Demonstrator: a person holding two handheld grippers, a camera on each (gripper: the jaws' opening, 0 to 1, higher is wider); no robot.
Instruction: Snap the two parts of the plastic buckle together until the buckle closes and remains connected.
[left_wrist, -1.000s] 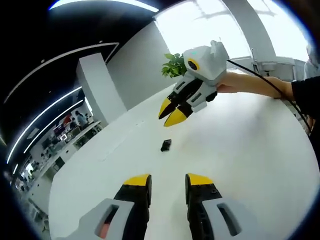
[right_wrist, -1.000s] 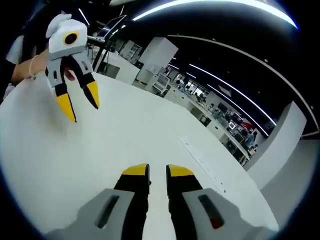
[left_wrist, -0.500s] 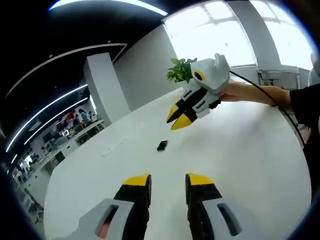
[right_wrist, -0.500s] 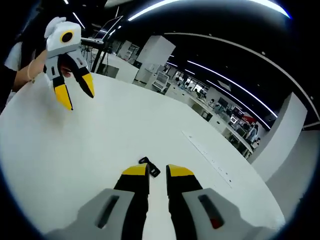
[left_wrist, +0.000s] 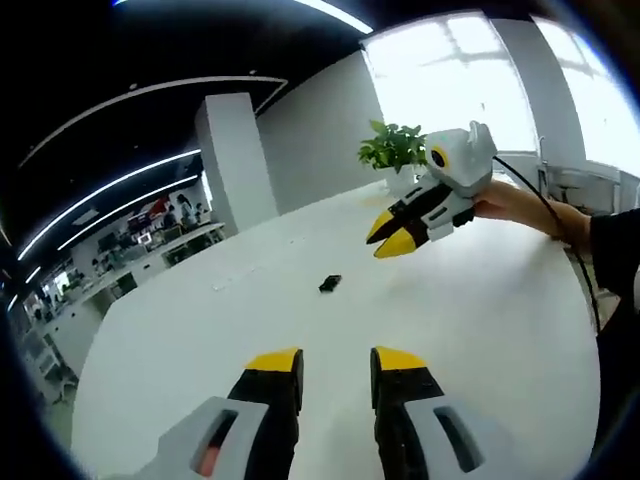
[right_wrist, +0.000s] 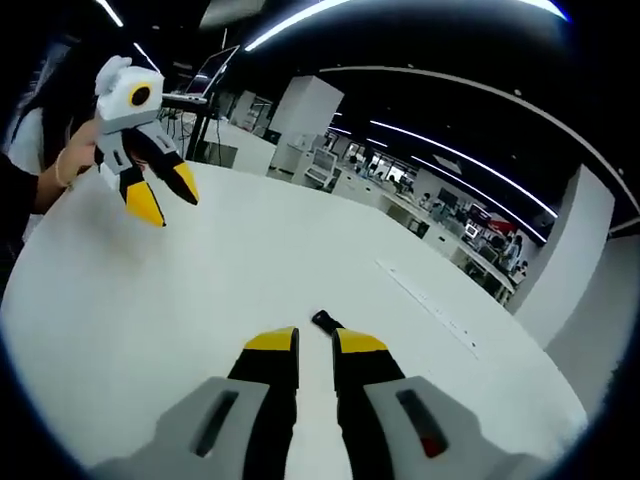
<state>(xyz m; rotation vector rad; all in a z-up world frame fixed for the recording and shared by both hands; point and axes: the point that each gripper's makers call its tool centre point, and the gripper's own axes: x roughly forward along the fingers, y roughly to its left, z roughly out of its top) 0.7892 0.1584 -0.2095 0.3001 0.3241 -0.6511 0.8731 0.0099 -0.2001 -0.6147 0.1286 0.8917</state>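
Observation:
A small black plastic buckle (left_wrist: 330, 284) lies on the white table (left_wrist: 480, 330), too small to tell whether its two parts are joined. My left gripper (left_wrist: 337, 362) is open and holds nothing, a good way short of the buckle. In the right gripper view the buckle (right_wrist: 325, 321) lies just beyond the tips of my right gripper (right_wrist: 315, 345), whose jaws stand a narrow gap apart with nothing between them. The right gripper (left_wrist: 398, 235) also hangs above the table past the buckle, held by a hand. The left gripper (right_wrist: 168, 197) shows open at the far left.
A green potted plant (left_wrist: 393, 147) stands at the table's far edge by the windows. A faint ruler-like strip (right_wrist: 430, 300) lies on the table to the right. The person's dark sleeve (left_wrist: 615, 235) is at the right. Desks and people fill the room behind.
Both views have shifted with the hands. The buckle has come into the right gripper view and now lies just beyond that gripper's tips. Neither gripper has taken hold of anything.

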